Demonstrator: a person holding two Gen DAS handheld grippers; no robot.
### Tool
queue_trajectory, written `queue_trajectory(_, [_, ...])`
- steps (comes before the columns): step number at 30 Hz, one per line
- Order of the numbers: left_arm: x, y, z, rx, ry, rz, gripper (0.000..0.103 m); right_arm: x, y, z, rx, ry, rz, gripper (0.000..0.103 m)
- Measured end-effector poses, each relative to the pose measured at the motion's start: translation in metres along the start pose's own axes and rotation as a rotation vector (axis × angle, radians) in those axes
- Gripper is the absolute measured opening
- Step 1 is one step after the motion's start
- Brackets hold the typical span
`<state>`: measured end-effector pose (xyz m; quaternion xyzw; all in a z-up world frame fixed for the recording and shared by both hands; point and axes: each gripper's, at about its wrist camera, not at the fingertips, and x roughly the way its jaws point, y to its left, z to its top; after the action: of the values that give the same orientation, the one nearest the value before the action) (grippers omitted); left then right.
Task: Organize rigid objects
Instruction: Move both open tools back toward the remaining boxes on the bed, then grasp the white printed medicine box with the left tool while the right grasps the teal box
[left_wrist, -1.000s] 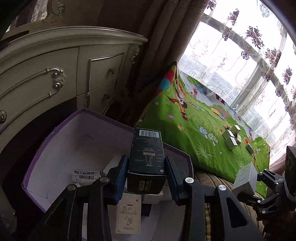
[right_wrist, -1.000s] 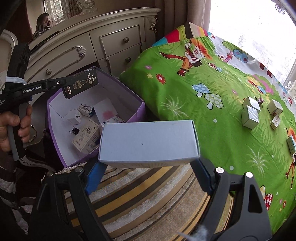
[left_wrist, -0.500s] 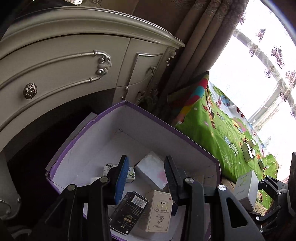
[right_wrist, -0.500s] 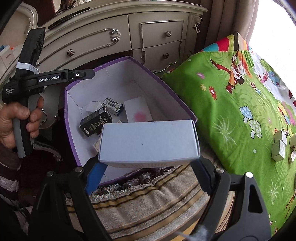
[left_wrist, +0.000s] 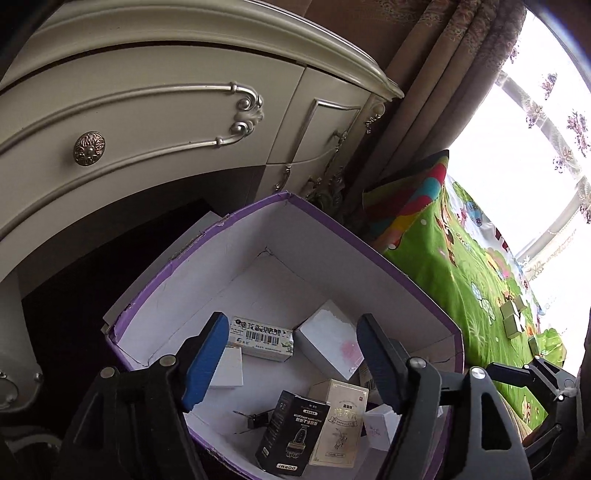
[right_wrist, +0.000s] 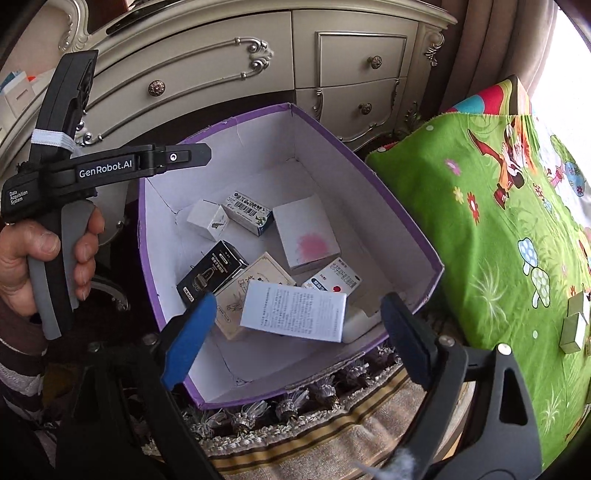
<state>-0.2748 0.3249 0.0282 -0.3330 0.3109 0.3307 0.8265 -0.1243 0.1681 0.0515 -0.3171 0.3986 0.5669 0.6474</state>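
A cream dresser (right_wrist: 229, 74) with silver scrollwork and round knobs fills the upper part of both views, brown curtains (left_wrist: 424, 92) to its right. A bright green cartoon-print cover (right_wrist: 498, 229) spreads down the right side, a few small boxes (left_wrist: 513, 317) lying on it near the window.

Centre frame sits the purple-edged cardboard box (right_wrist: 369, 177), white inside, holding a jumble of small cartons. The black carton (left_wrist: 291, 432) reads "DORMI" along its end; beside it leans a cream carton (left_wrist: 340, 428). A barcoded carton (right_wrist: 249, 212) and a white box with a pink stain (right_wrist: 306, 236) lie further back.

At left, a hand (right_wrist: 26, 266) grips the handle marked "GenRobot.AI".

The left tongs (left_wrist: 291, 365) have just spread apart, nothing between them. The right tongs (right_wrist: 299, 328) have also just widened; the white printed box (right_wrist: 295, 310) lies tilted between them, clear of both pads.
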Motion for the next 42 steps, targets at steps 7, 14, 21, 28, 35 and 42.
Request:
queue_trajectory(7, [-0.005, -0.028, 0.002, 0.082, -0.031, 0.071, 0.073, -0.006, -0.026, -0.003, 0.049, -0.016, -0.025, 0.093])
queue_trajectory(14, [-0.001, -0.060, 0.004, 0.115, -0.014, 0.039, 0.073, -0.023, -0.063, -0.012, 0.097, -0.047, -0.071, 0.093])
queue_trajectory(21, [0.007, -0.099, 0.004, 0.126, 0.021, -0.047, 0.073, -0.045, -0.113, -0.028, 0.173, -0.079, -0.130, 0.093])
queue_trajectory(28, [0.017, -0.149, 0.000, 0.200, 0.049, -0.107, 0.073, -0.068, -0.170, -0.052, 0.256, -0.100, -0.195, 0.093])
queue_trajectory(35, [0.030, -0.208, 0.003, 0.295, 0.079, -0.186, 0.073, -0.091, -0.235, -0.093, 0.357, -0.100, -0.278, 0.093])
queue_trajectory(42, [0.052, -0.285, 0.004, 0.428, 0.136, -0.259, 0.072, -0.115, -0.303, -0.142, 0.449, -0.084, -0.367, 0.093])
